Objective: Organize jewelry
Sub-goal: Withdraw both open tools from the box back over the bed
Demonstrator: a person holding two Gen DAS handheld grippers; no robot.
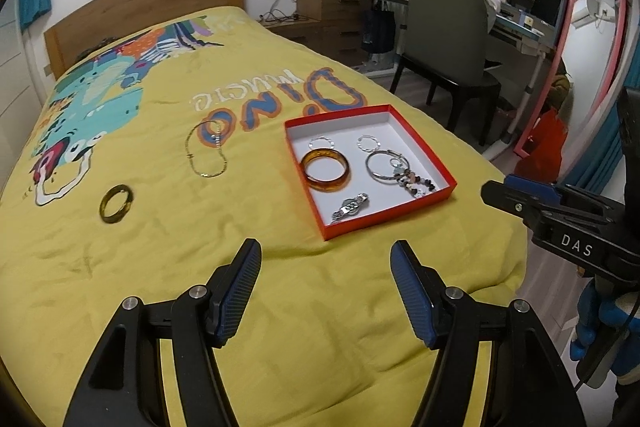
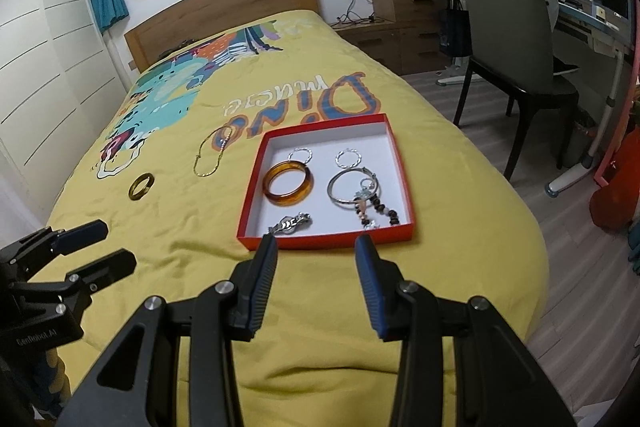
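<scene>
While both grippers hover above the near end of the yellow bedspread, neither holds anything. Read from left to right in the left wrist view, a dark amber ring lies alone on the fabric, well apart from the box. Next comes a gold chain, looped loosely over the printed lettering, between the ring and the box. Further right sits the red box, shallow, white inside, resting flat near the bed's right edge.

Inside the box, an amber bangle lies at the left, partly overlapping a thin silver hoop behind it. A second silver hoop lies toward the back right. A large silver bangle rests at the right, touching a beaded bracelet that trails toward the near right corner. A silver link piece lies near the front wall.

The left gripper has its blue-padded fingers set wide apart over bare bedspread, short of the box; the gap contains nothing. The right gripper points at the front wall of the box, its fingers parted more narrowly, also with nothing between them; its fingertips lie just before the wall in that view. At far right stand a grey chair and a cluttered desk.
</scene>
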